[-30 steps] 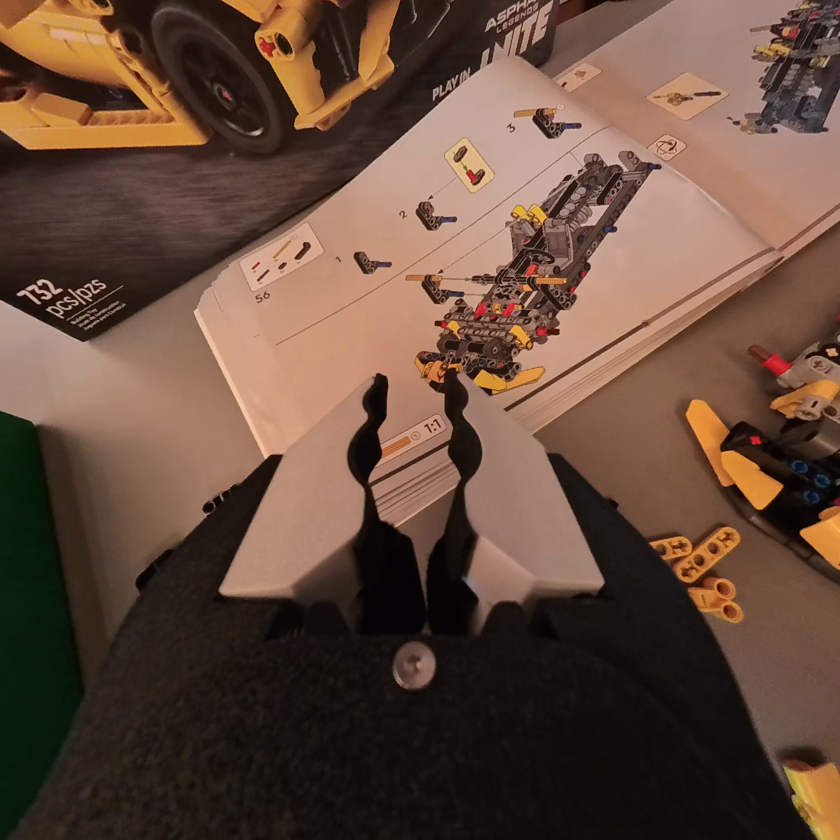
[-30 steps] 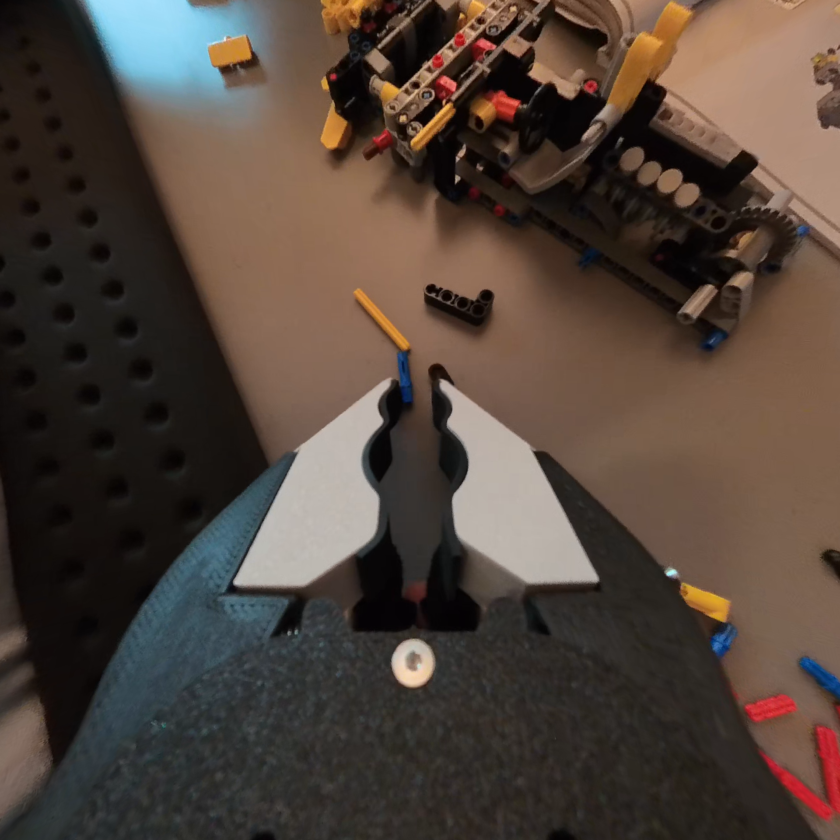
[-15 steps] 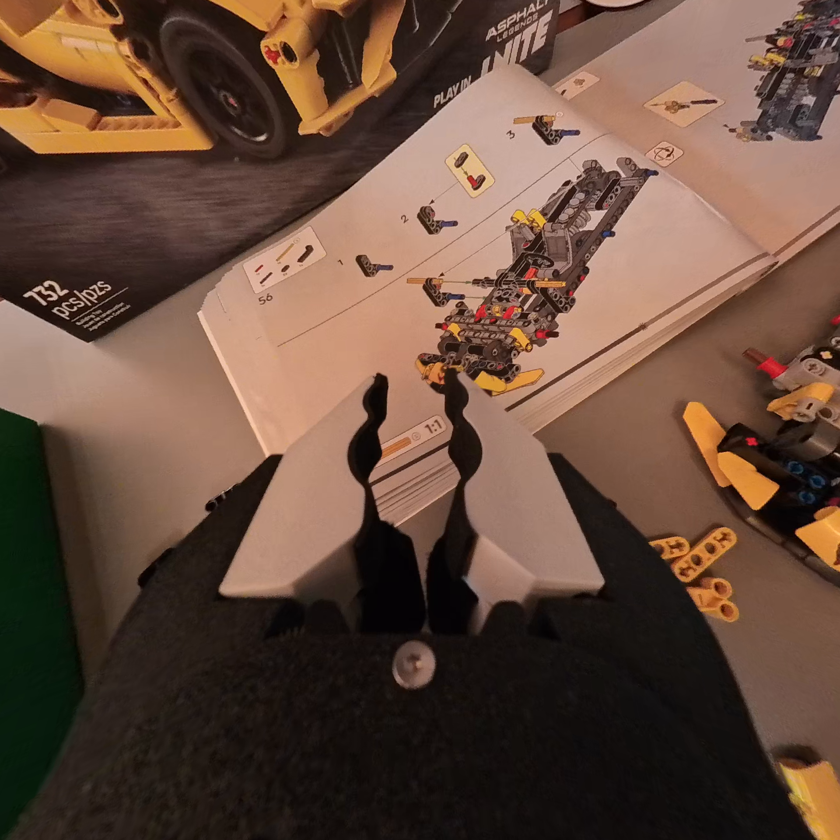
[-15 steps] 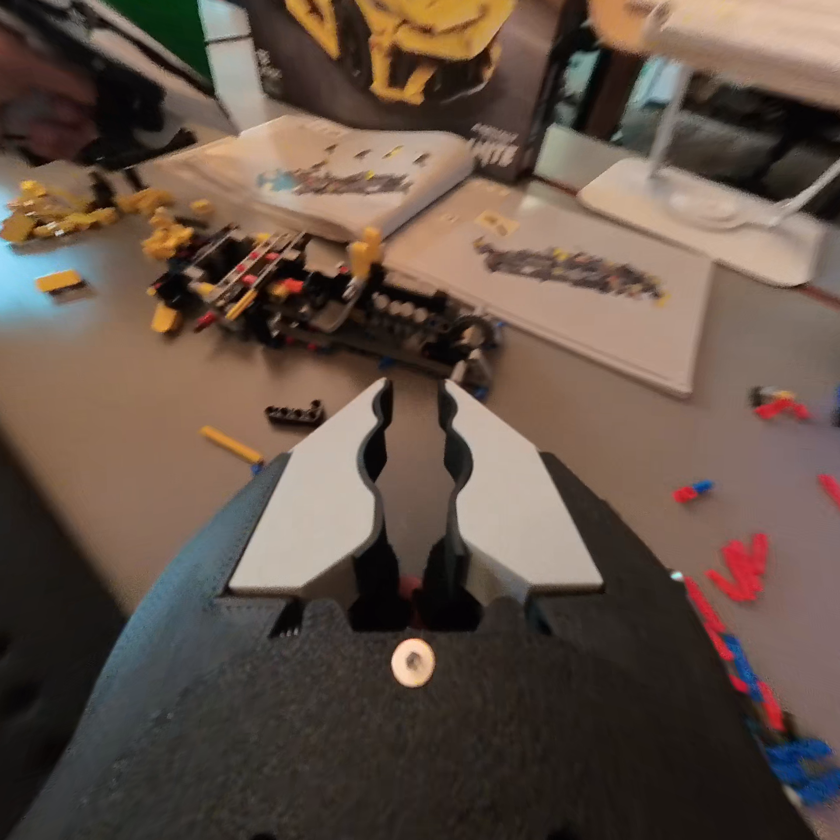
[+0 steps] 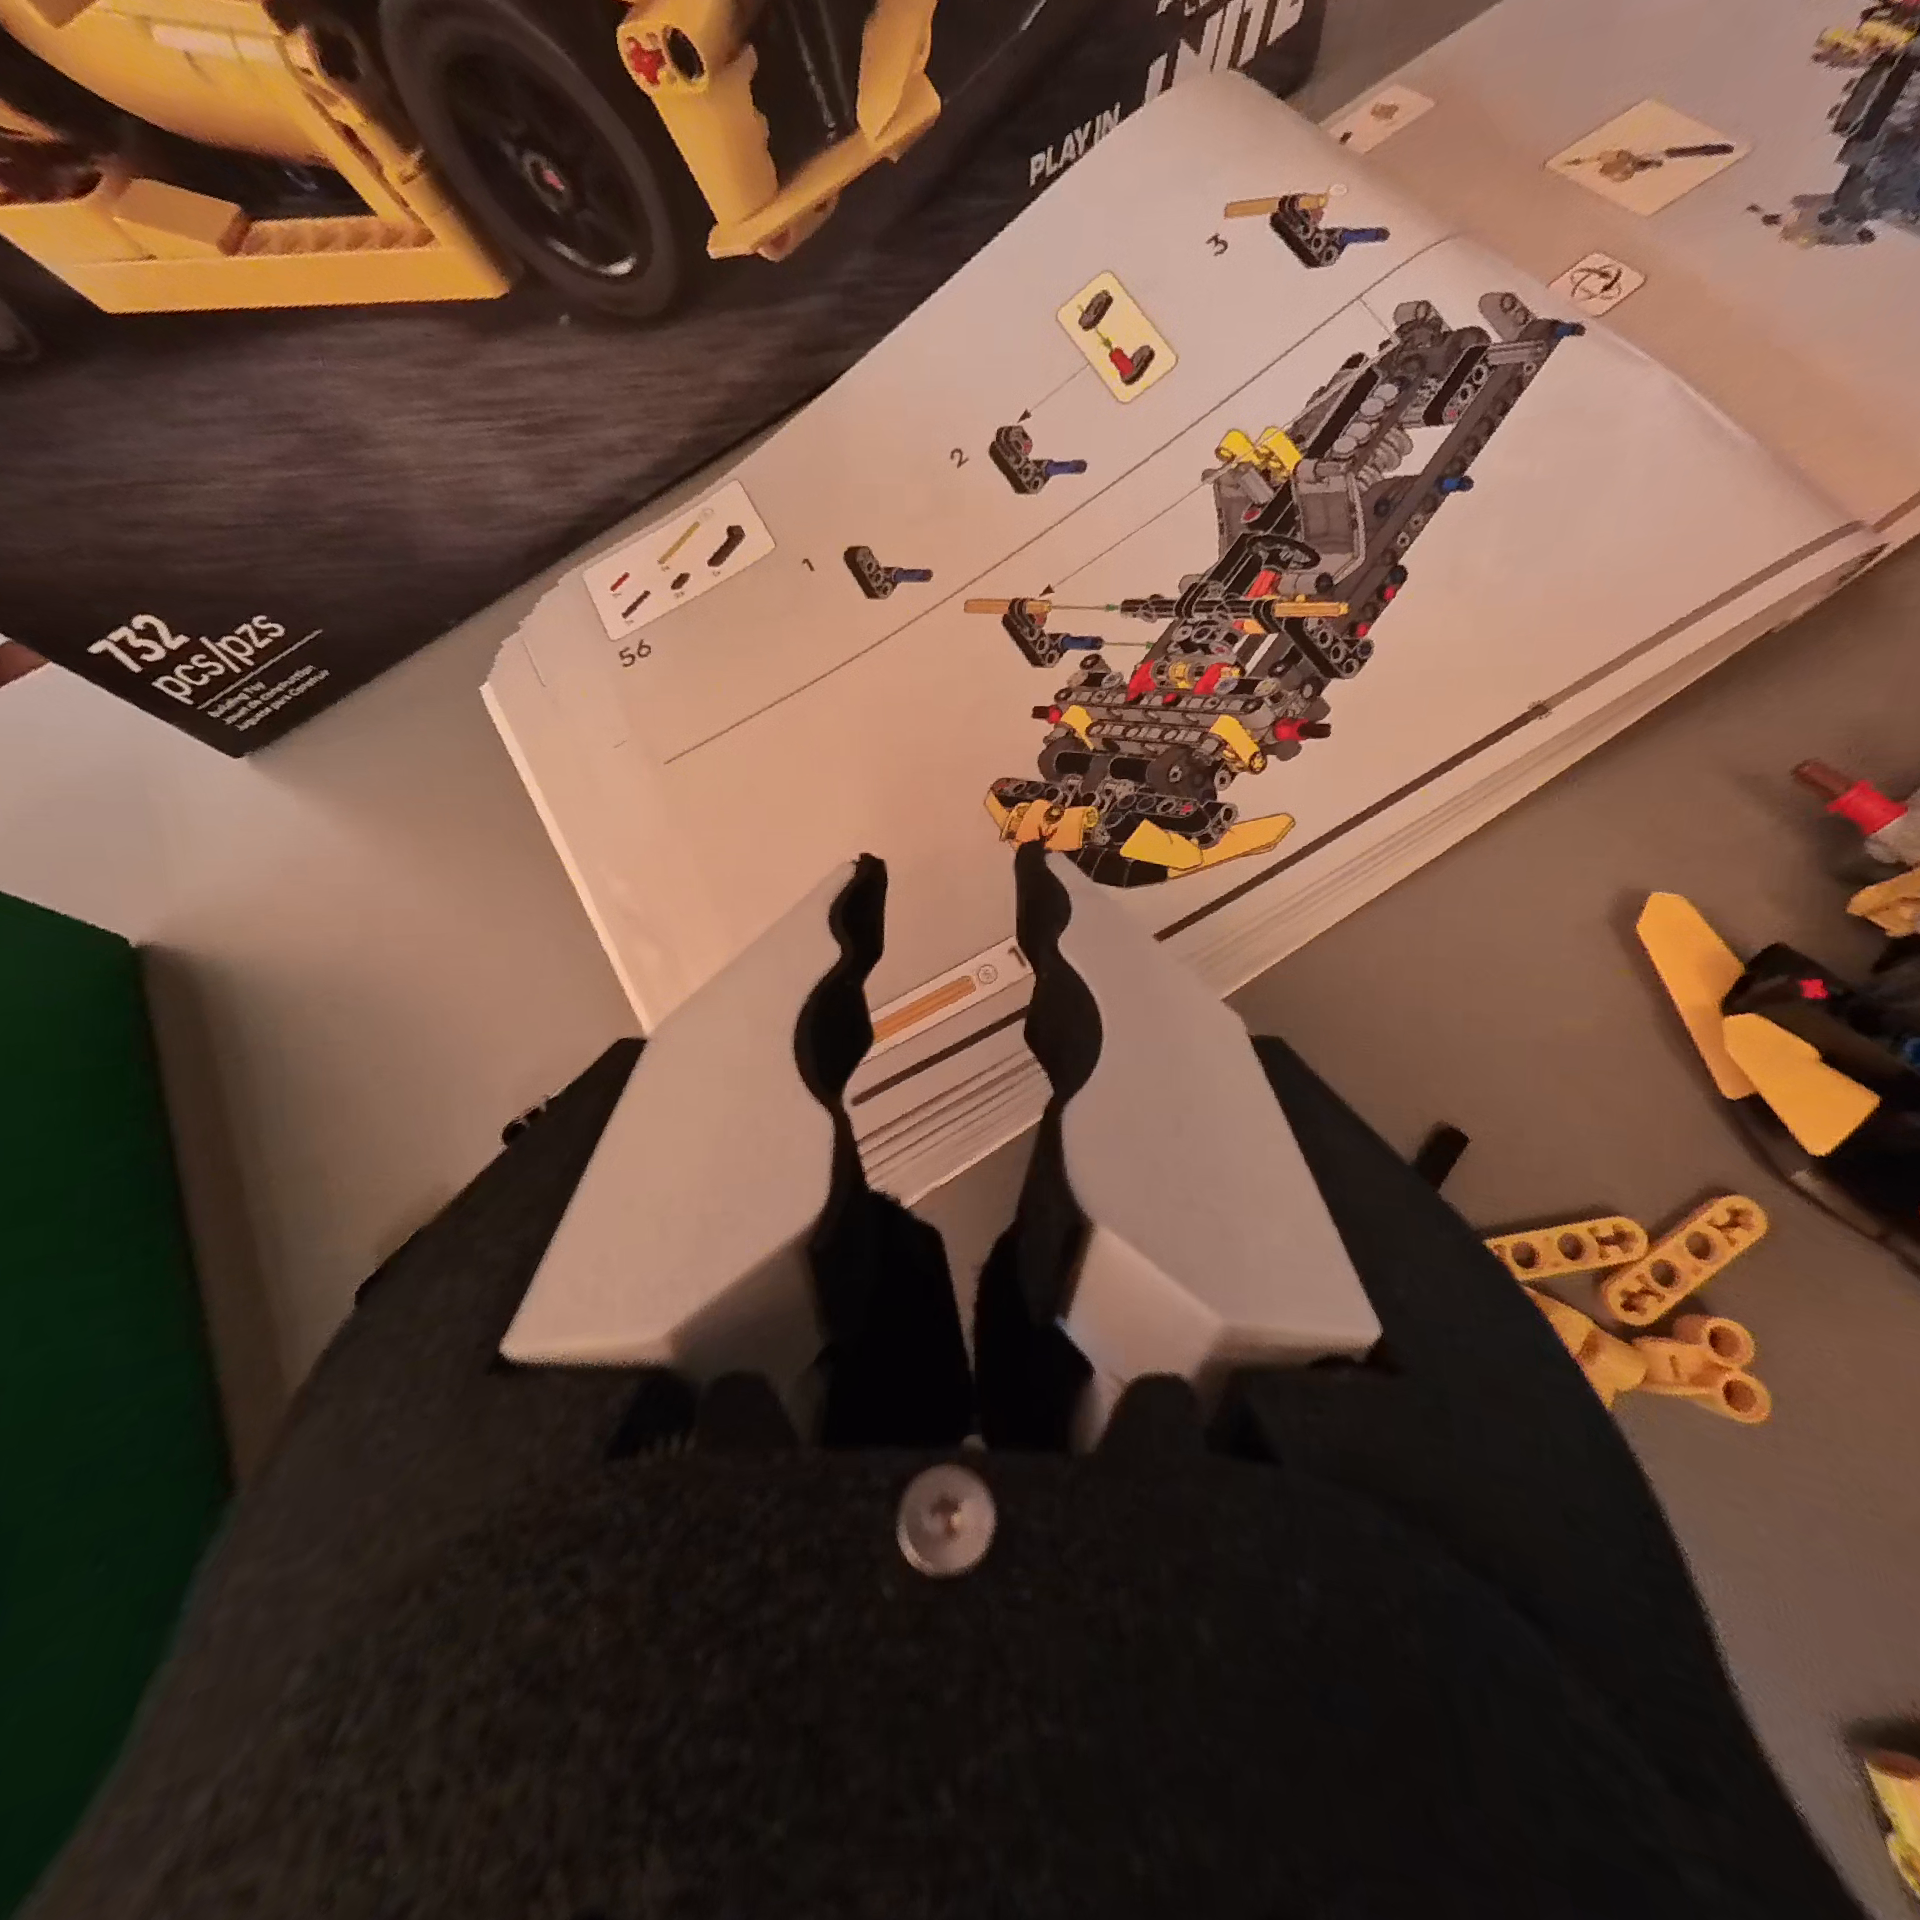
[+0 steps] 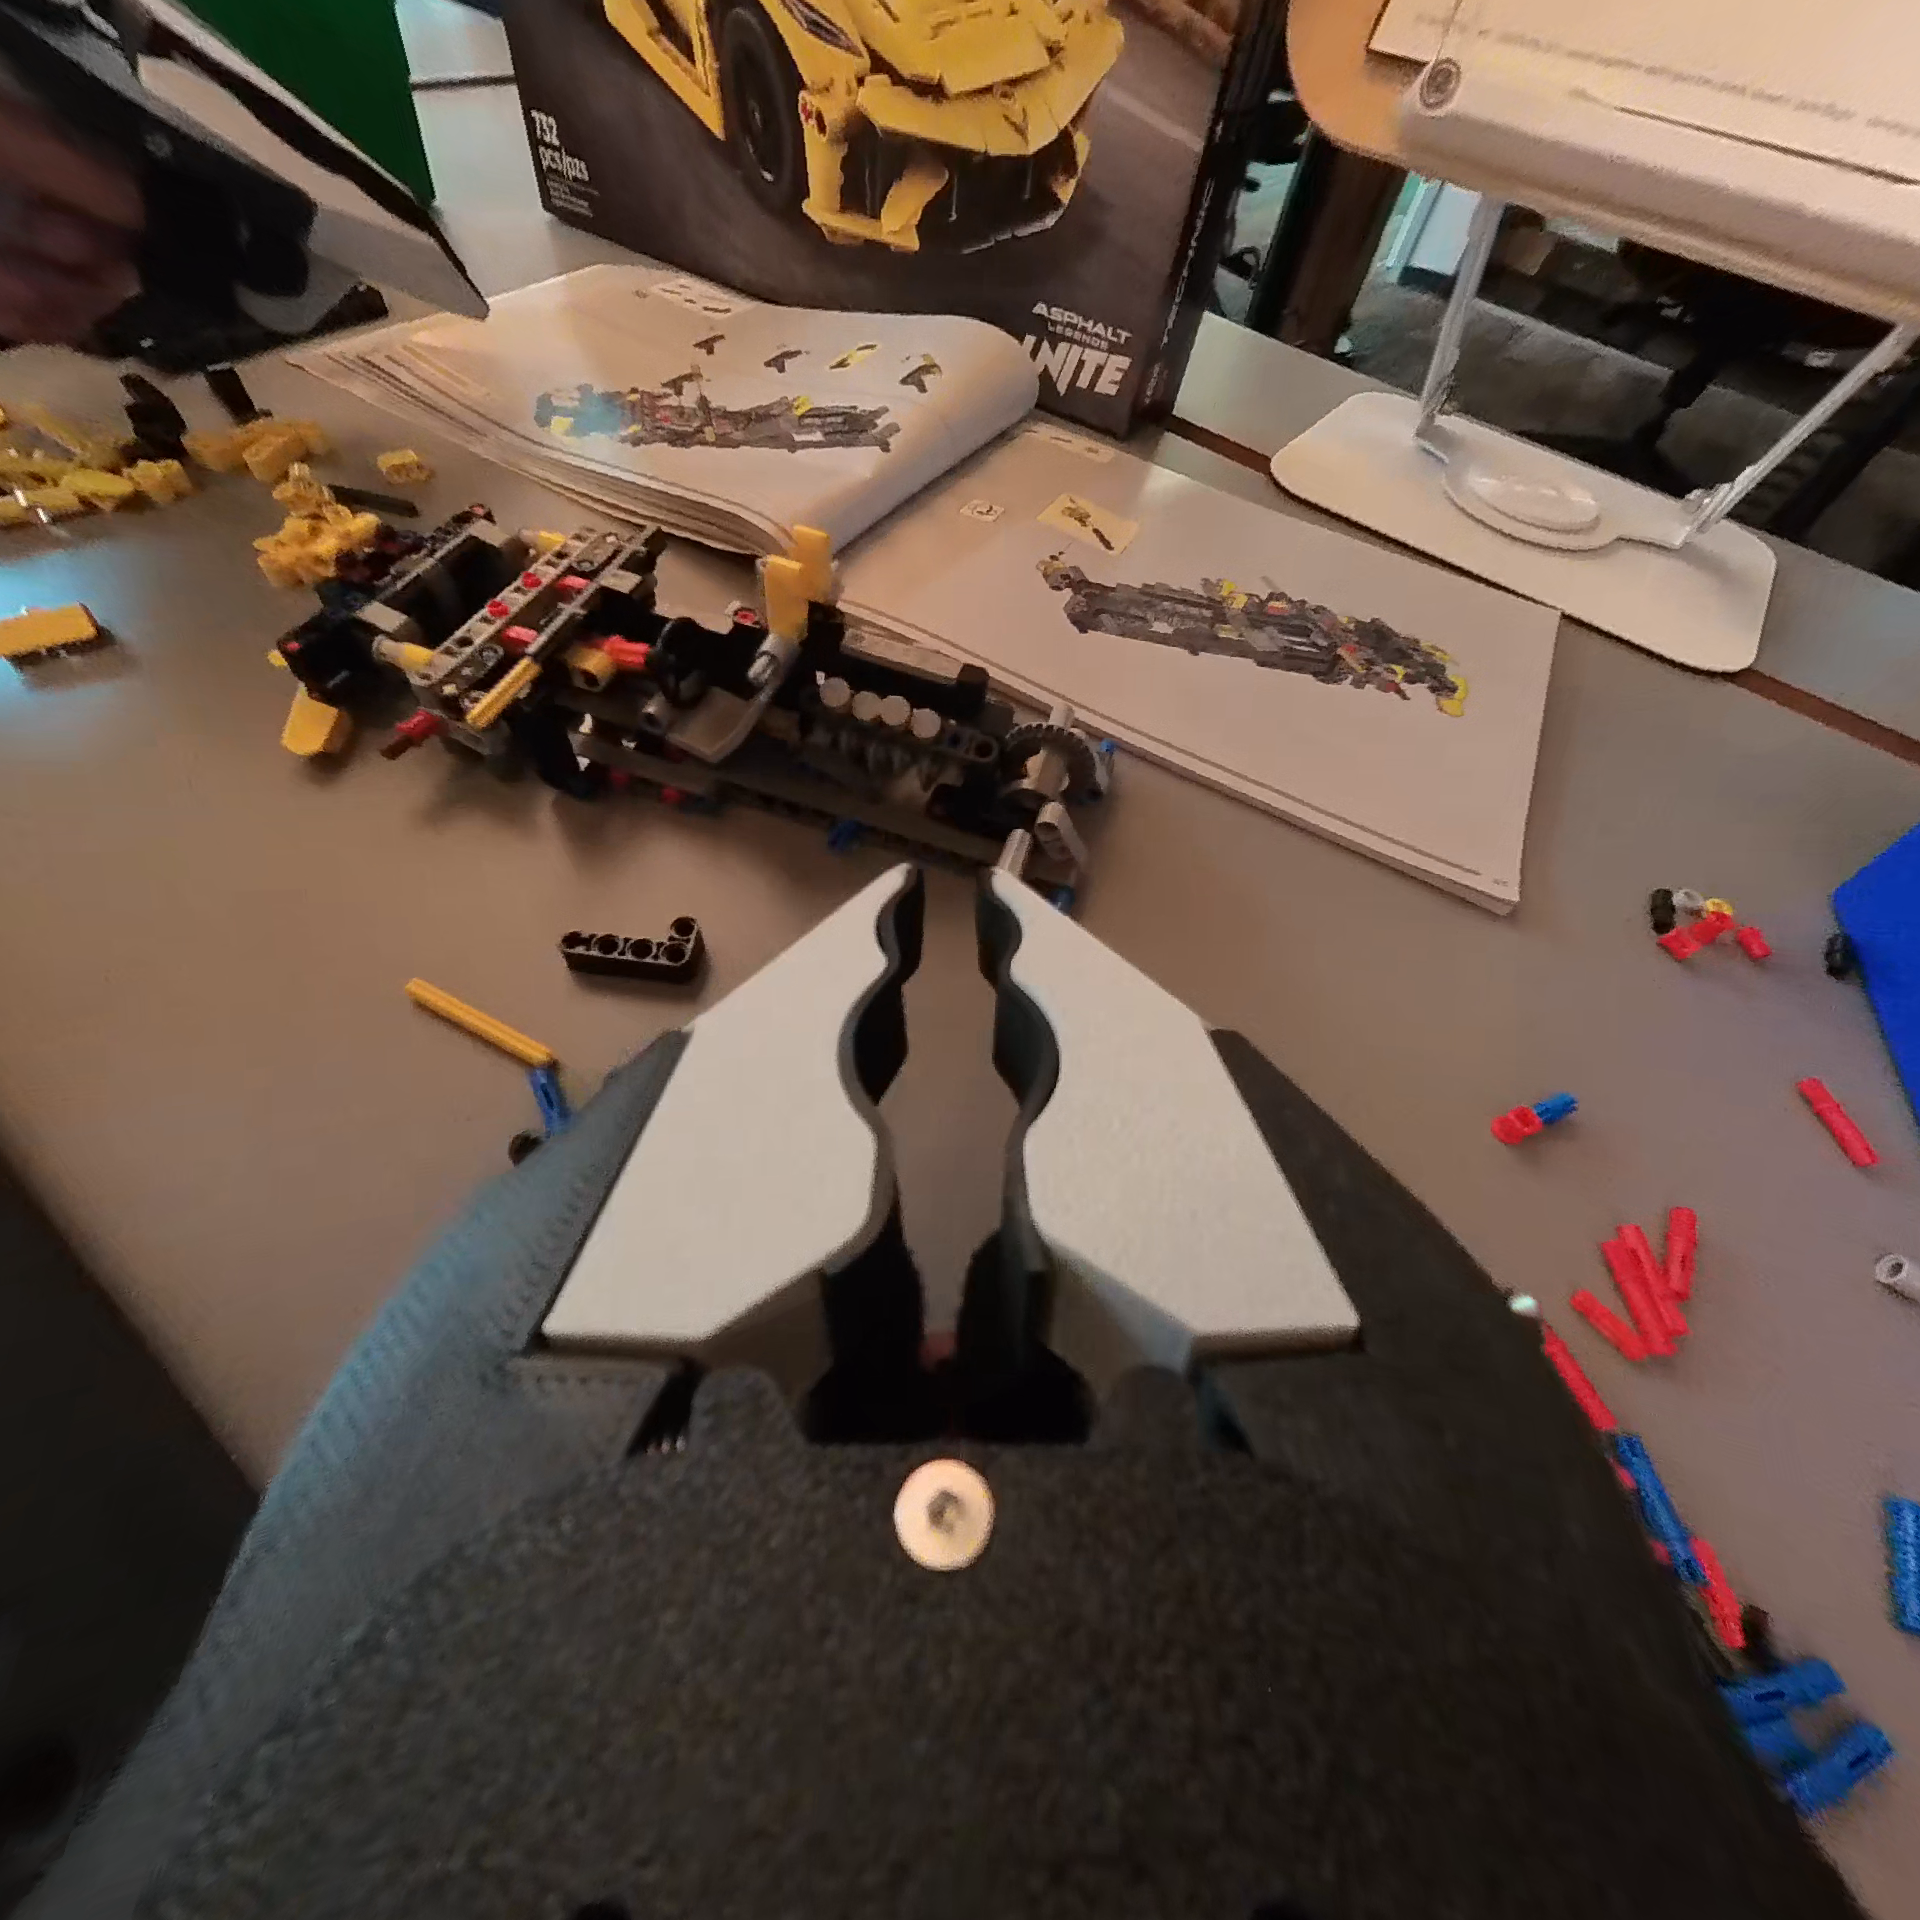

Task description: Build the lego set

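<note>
Both tongs empty, gaps narrow, held over the counter.

Left tongs (image 5: 948, 868): fingers a little apart, nothing between them, tips above the near corner of the open instruction booklet (image 5: 1226, 540). Behind the booklet, the dark box (image 5: 436, 343) with a yellow car pictured on it. Right of the tongs, a few loose yellow pieces (image 5: 1642, 1299) on the grey counter (image 5: 1507, 1039).
Right tongs (image 6: 948, 883): fingers slightly parted, empty, tips near the end of the half-built car frame (image 6: 686, 686), not touching it. The frame lies on the counter just in front of the booklet. Left of the tongs, a black L-shaped piece (image 6: 632, 948), apart from a yellow rod (image 6: 478, 1023). Scattered red pins (image 6: 1642, 1288) to the right; a white lamp base (image 6: 1527, 540) farther back.
</note>
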A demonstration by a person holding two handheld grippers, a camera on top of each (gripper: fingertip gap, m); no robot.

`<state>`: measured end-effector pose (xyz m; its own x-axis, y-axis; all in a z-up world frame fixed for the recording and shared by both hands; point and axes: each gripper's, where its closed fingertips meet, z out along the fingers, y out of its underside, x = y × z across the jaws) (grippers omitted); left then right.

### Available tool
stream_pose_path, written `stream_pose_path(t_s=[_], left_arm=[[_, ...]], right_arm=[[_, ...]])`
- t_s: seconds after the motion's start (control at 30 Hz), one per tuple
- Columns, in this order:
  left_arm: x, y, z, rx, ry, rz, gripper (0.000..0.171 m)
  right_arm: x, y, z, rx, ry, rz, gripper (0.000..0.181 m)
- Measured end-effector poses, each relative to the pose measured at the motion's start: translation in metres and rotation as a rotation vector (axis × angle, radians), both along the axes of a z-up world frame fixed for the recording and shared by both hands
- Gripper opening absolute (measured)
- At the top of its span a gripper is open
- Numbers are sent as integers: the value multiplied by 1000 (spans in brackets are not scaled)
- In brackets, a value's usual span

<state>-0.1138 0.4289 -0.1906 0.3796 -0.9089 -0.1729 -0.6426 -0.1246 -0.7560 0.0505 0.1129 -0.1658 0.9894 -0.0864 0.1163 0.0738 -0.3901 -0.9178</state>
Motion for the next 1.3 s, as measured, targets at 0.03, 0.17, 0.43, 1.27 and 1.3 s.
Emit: stream_pose_path(t_s=[0.03,0.17,0.43,1.27,1.3], left_arm=[[0,1,0,-2,-4,3,23],[-2,3,0,-8,-7,8,23],[-5,7,-6,-8,19,20,23],[-6,7,-7,0,31,18,23],[-6,7,-7,0,30,17,23]], right_arm=[[0,0,-2,-11,-10,0,8],[-2,3,-7,-34,-18,8,9],[12,0,-2,10,49,-49,14],[15,0,-4,2,55,-61,14],[15,0,-4,3,55,-61,14]])
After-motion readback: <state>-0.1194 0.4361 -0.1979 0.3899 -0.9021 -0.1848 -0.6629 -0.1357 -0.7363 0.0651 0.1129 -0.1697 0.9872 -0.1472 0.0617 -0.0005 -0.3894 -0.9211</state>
